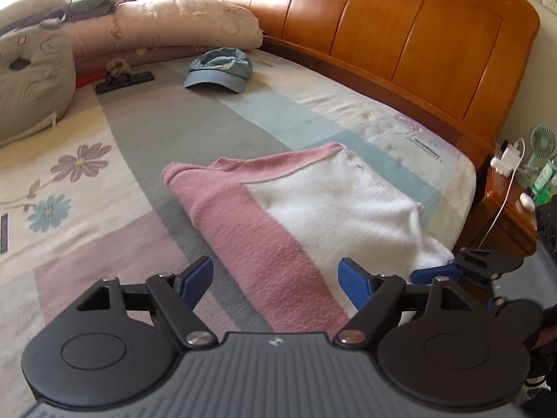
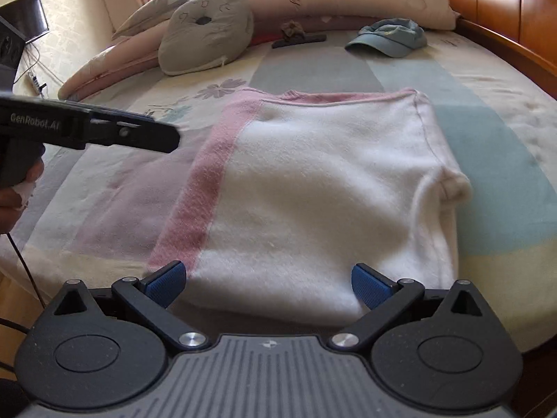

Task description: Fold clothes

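Observation:
A folded pink and white fleece garment (image 1: 313, 209) lies on the bed; in the right wrist view the garment (image 2: 313, 191) shows mostly white with a pink band on its left. My left gripper (image 1: 275, 275) hovers open above its near pink edge, pads off the cloth. My right gripper (image 2: 268, 273) is open at the near white edge, nothing pinched. The right gripper (image 1: 449, 271) also shows at the garment's right corner in the left wrist view. The left gripper's body (image 2: 104, 129), held by a hand (image 2: 14, 195), hangs left of the garment.
A blue cap (image 1: 217, 71) and a dark flat item (image 1: 125, 80) lie farther up the bed. Pillows (image 1: 31, 80) and a rolled quilt (image 1: 174, 24) line the far side. A wooden headboard (image 1: 400, 35) runs along the right, with a cluttered nightstand (image 1: 511, 205) beyond.

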Motion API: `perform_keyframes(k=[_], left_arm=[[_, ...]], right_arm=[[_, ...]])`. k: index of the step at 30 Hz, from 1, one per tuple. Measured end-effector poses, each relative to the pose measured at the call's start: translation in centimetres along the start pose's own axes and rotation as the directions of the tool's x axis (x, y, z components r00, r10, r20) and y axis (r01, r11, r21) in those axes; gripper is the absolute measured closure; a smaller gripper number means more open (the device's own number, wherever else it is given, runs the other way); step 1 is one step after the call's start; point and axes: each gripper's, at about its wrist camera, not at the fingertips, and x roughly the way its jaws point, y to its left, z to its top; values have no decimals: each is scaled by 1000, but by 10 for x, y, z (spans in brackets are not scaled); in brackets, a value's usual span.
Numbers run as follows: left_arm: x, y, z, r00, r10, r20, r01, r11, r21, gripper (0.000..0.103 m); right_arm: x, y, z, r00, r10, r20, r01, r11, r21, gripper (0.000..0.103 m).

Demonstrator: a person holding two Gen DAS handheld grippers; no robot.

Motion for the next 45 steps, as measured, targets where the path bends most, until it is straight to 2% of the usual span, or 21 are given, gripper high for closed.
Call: perform_keyframes(k=[4,8,11,13,15,19,23,28,31,34,37,39,41,45], left_arm=[[1,10,10,997,-61,52,62,998,-29,24],[17,10,27,989,-119,92,122,992,-20,24],[37,9,34,981,-169,99,174,984,-35,24],[53,13,34,980,-181,87,187,980,-64,24],[76,20,28,991,-131,12,132,984,-121,24],[84,21,25,995,-100,-7,98,986,-134,25],[75,5,39,992,-118,50,122,990,-68,24],[101,2,33,1000,-20,4,20,998,-58,24],[86,-3,39,999,-39,23,40,998,-57,24],[82,0,38,996,-82,41,85,992,-91,21],[102,4,31,1000,-10,-17,9,993,-114,22],[94,3,34,1000,-17,-14,15,992,-122,21],[84,4,37,1000,-23,-11,21,990,-141,21],[61,16,33,997,-69,29,73,971,-229,21]], right_arm=[[-20,-5,17,997,-12,73,13,1000,-13,0],[-18,-9,46,983,-123,134,137,986,-99,0],[4,-17,56,980,-154,128,174,972,-159,0],[21,-27,56,982,-167,89,178,975,-133,0],[29,-36,46,981,-183,70,190,975,-112,0],[23,-38,29,974,-205,101,217,968,-126,0],[21,-50,26,975,-199,97,206,977,-58,0],[15,-53,34,979,-171,110,173,985,-9,0],[8,-52,41,981,-148,125,149,989,3,0],[-1,-46,52,982,-103,160,107,994,-18,0],[10,-46,58,986,-78,145,83,996,-26,0],[26,-53,55,992,-88,85,88,996,9,0],[24,-56,53,990,-110,92,109,994,17,0],[3,-75,59,993,-36,110,20,991,136,0]])
